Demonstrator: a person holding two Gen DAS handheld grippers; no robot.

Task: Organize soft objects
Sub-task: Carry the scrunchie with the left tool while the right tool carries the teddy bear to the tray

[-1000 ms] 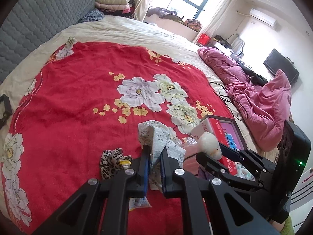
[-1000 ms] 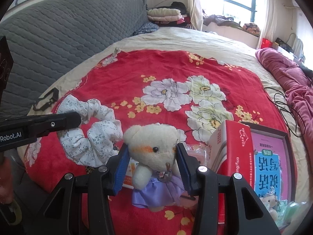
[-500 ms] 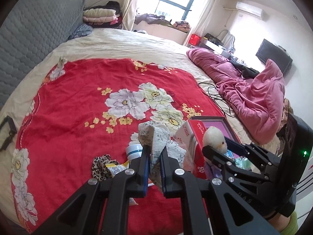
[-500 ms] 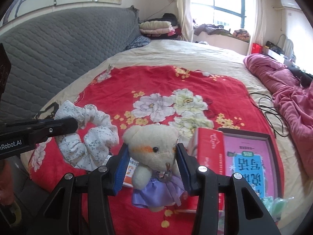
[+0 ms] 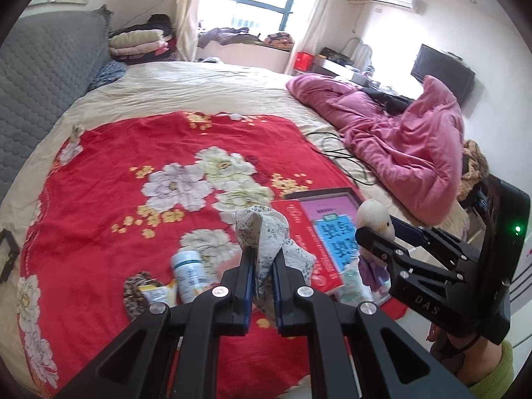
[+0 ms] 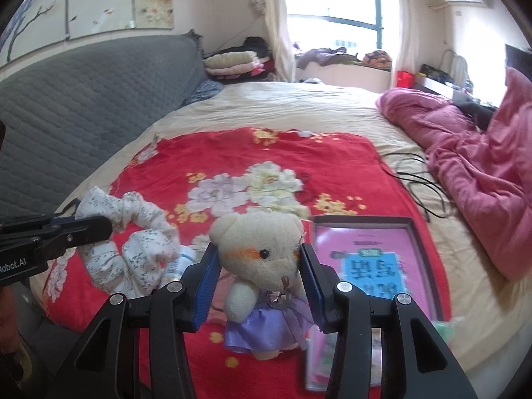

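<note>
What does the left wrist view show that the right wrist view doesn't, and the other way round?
Only the left wrist view shows the leopard-print scrunchie lying on the red blanket, the yellow packet beside it, and the whole white bottle.

Only the right wrist view shows the teddy bear face-on with its purple dress, and the painted panels above the grey headboard.

Both show the left gripper shut on the white floral scrunchie, the right gripper shut on the bear, the pink box, and the pink quilt.
</note>
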